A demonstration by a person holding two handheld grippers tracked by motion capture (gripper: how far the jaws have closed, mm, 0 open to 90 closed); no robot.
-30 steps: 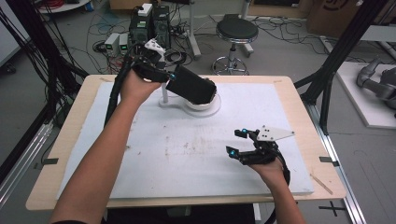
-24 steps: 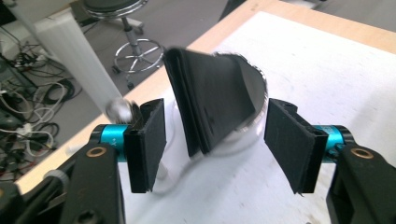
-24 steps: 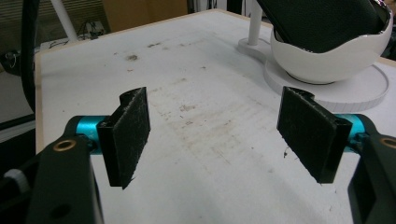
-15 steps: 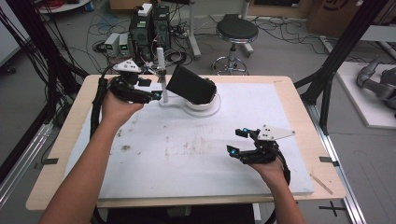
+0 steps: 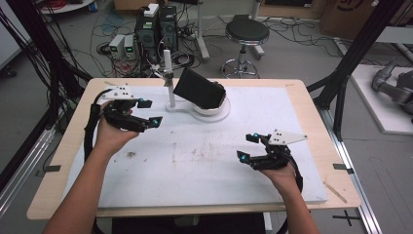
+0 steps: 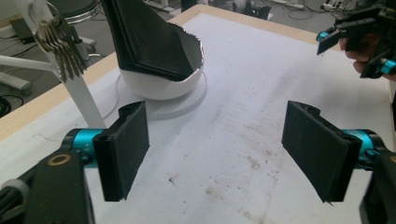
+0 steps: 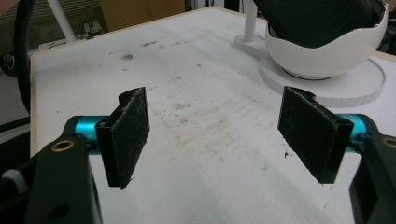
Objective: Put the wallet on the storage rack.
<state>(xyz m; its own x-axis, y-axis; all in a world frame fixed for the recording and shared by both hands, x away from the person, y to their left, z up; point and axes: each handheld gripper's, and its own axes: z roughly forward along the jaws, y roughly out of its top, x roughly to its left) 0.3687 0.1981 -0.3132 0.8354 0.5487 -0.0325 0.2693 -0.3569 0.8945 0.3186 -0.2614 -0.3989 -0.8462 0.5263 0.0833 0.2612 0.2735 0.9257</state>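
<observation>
Left gripper (image 5: 148, 112) jaws just opening, empty (wallet (image 5: 198, 89) in bowl (image 5: 214, 106)); right gripper (image 5: 247, 146) wide, empty

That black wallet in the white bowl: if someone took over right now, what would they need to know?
Left tool: empty, just been opening, left of the stand.
Right tool: open, empty, low over the near right of the white mat.
Black wallet: leaning tilted in the white bowl at the far middle; keys hang on the white stand's post beside it.
Done: wallet appears placed and let go.
Left: unclear; maybe the keys.
</observation>
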